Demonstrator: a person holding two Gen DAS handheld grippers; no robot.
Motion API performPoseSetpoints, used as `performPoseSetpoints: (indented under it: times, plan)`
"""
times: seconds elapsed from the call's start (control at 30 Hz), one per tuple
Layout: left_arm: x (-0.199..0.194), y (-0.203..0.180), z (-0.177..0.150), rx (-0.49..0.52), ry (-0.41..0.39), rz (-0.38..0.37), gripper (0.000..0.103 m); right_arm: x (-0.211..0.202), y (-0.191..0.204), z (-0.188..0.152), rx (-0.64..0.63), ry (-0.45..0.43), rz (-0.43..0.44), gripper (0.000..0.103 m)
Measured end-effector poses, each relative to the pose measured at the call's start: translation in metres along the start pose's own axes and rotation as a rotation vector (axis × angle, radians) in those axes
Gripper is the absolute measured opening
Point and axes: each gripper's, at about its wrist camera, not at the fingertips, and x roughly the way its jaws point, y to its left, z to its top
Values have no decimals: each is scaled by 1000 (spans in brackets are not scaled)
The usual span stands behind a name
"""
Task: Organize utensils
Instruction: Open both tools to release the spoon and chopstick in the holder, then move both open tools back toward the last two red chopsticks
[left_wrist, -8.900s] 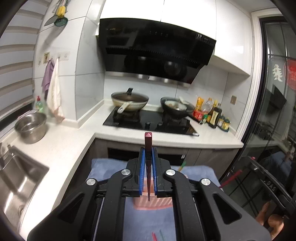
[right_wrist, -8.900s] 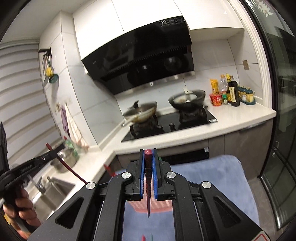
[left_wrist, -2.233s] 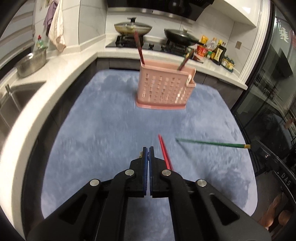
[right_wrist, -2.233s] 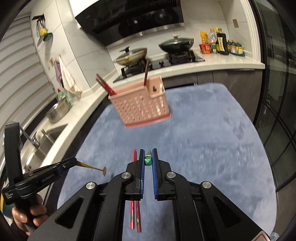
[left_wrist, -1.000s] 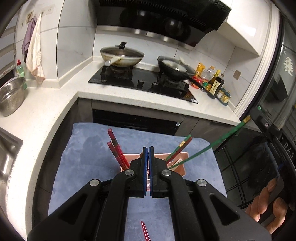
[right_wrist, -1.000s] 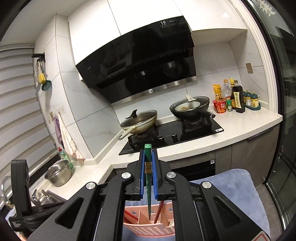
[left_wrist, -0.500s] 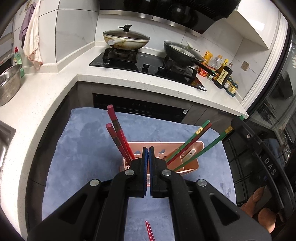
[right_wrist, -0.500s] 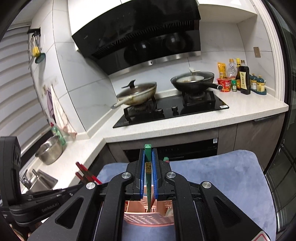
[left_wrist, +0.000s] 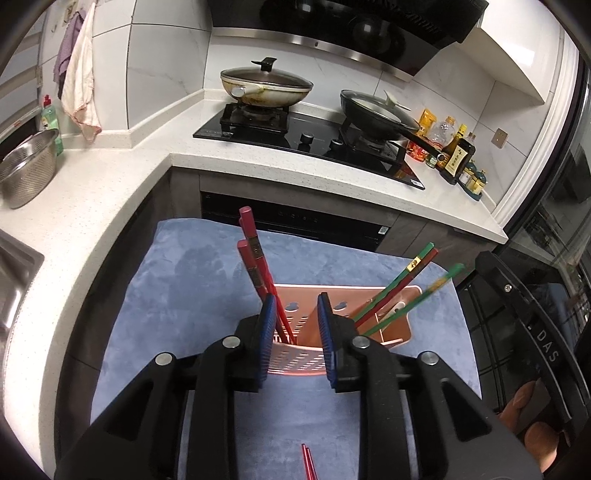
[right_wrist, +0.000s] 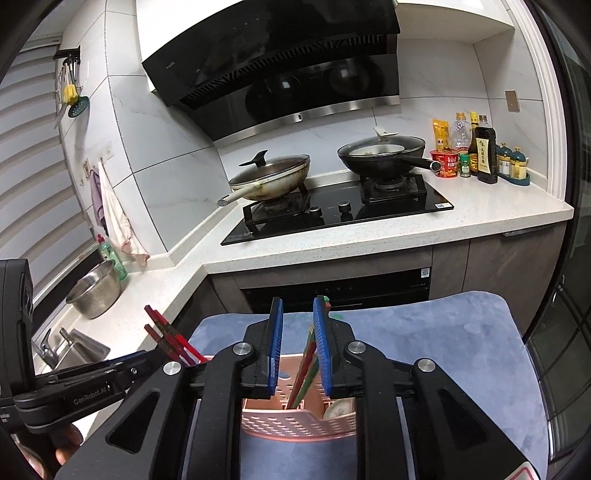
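Note:
A pink perforated utensil holder (left_wrist: 384, 332) stands on a blue mat (left_wrist: 184, 288). Red chopsticks (left_wrist: 255, 266) lean in its left part. Green and red chopsticks (left_wrist: 402, 284) lean in its right part, and one green chopstick (left_wrist: 428, 295) is blurred. My left gripper (left_wrist: 295, 332) is open and empty just above the holder's near wall. My right gripper (right_wrist: 297, 343) is open above the holder (right_wrist: 295, 424), with the green and red chopsticks (right_wrist: 304, 373) standing loose between its jaws. A red chopstick pair (left_wrist: 308, 463) lies on the mat under my left gripper.
A white counter (left_wrist: 92, 192) wraps the mat on the left and far side, with a steel bowl (left_wrist: 26, 170) and a sink (right_wrist: 74, 350). A black hob (right_wrist: 332, 214) carries two pans. Bottles (right_wrist: 480, 155) stand at the back right. A glass door is at the right.
My right gripper has opened and let go of the green chopstick, which now stands in the holder. My left gripper has opened too and moved closer to the holder.

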Motion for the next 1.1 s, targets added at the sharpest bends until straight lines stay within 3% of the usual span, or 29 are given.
performPoseSetpoints:
  times: [0.37, 0.47, 0.77, 1.1]
  plan:
    - [-26, 7, -20, -1, -27, 25, 23, -35, -4, -16, 8, 9, 11, 18]
    - [-35, 9, -34, 4, -32, 38, 27, -48, -4, -29, -1, 20, 9, 18]
    - [-56, 13, -102, 57, -16, 107, 29, -88, 1, -103, -41, 128, 6, 18]
    - [-68, 22, -194, 100, 52, 184, 29, -132, 10, -220, -93, 313, -21, 18]
